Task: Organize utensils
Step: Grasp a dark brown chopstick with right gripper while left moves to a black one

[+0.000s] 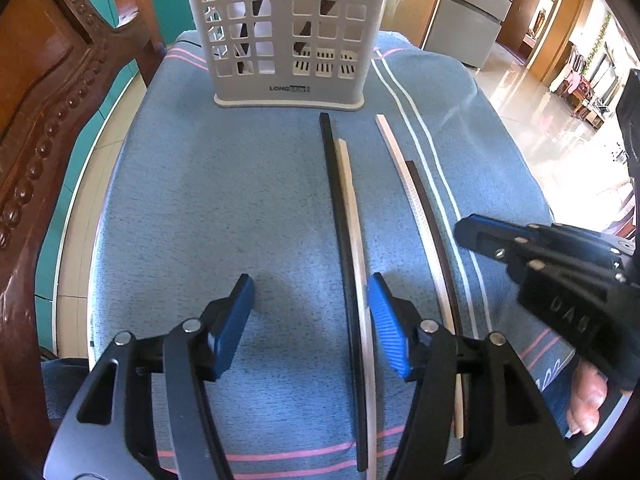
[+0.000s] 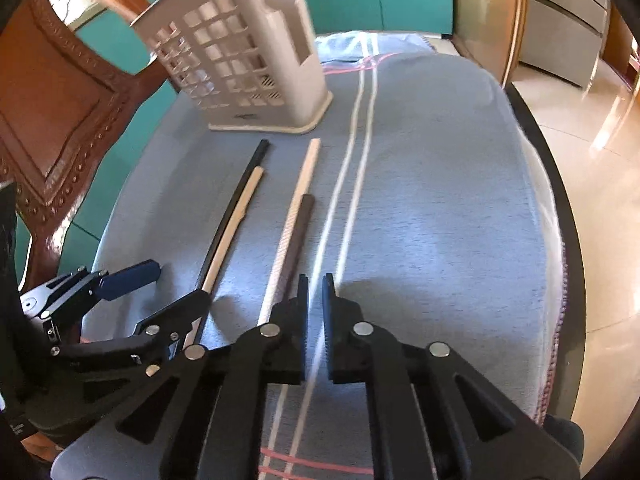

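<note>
On a round table draped in a blue-grey cloth [image 1: 224,184], four chopsticks lie flat in two side-by-side pairs, their long axes running from the near edge toward a pale slotted utensil holder [image 1: 288,32] standing upright at the far side. In the left pair, a black chopstick [image 1: 336,184] touches a light wooden chopstick [image 1: 352,208] along its right flank, the black one reaching nearer the holder's base. In the right pair, a pale patterned chopstick [image 1: 404,176] lies against a dark brown chopstick [image 1: 426,208], the pale one likewise extending farther forward. A strip of bare cloth separates the pairs. Dark sticks already lean inside the holder.

The left gripper [image 1: 310,320] is parted, its blue pads [image 1: 386,324] straddling open cloth and the left pair, the right pad just beside the wooden stick; nothing is clamped. The right gripper [image 2: 316,312] is nearly closed on nothing, above the cloth's white stripes [image 2: 352,152], just right of the brown chopstick's near end.

Cloth to the right of the stripes is open as far as the table's dark rim [image 2: 560,184]. A carved wooden chair [image 1: 52,92] crowds the left edge, close behind the holder. A person's toes [image 1: 586,404] show below the right gripper.
</note>
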A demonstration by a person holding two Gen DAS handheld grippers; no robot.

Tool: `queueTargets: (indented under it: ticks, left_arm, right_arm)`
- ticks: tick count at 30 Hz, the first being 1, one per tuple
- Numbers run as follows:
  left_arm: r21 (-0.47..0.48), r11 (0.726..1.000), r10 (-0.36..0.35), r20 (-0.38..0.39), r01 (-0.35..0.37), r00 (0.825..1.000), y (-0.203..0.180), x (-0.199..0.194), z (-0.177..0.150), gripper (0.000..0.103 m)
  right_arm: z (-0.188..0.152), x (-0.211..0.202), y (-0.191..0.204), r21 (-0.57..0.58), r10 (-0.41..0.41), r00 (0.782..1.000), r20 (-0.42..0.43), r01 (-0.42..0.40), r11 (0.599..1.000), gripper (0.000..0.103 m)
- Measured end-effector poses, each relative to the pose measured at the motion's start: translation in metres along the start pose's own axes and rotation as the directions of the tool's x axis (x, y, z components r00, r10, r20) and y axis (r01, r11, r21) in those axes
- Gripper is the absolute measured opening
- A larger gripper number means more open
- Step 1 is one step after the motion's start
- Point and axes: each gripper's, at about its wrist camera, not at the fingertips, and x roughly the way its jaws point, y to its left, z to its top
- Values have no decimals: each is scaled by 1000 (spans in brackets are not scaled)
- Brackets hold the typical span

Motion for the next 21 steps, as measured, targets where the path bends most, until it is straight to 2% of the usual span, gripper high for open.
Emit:
queueTargets:
  ticks: [5,9,13,14,16,18,21]
  left_arm:
    - [9,1000,7,-4,-7,1000,1,2,-2,60]
    - [8,1000,6,-5,-6,1000,1,3,-2,60]
    - [2,1000,1,-2,-1,1000,2,0,-3,60]
    - [-3,1000,0,5,0,1000,4,-2,-4,60]
    - [-15,1000,3,31,-3,1000,9,-8,-1,59]
    - [-27,1000,2,46,-1,999,14,-10,1,45]
    - [-33,999,2,21,-2,1000,18,-3,4,37]
  right_arm:
    - [2,3,9,-37,-38,999,21,39,999,8]
    - [1,3,11,-92,-91,995,27,94,991,1]
    - [1,-2,-5,-42,-138,990,36,139,989,1]
    - [2,-4,-10,-18,-123,992,37,124,992,1]
    - [2,-10,-20,39,-42,998,40,41,998,1]
    - [2,-13,-25,65,9,999,45,-12,998,5]
    - [0,-13,-21,60,45,998,42,-48,997,9]
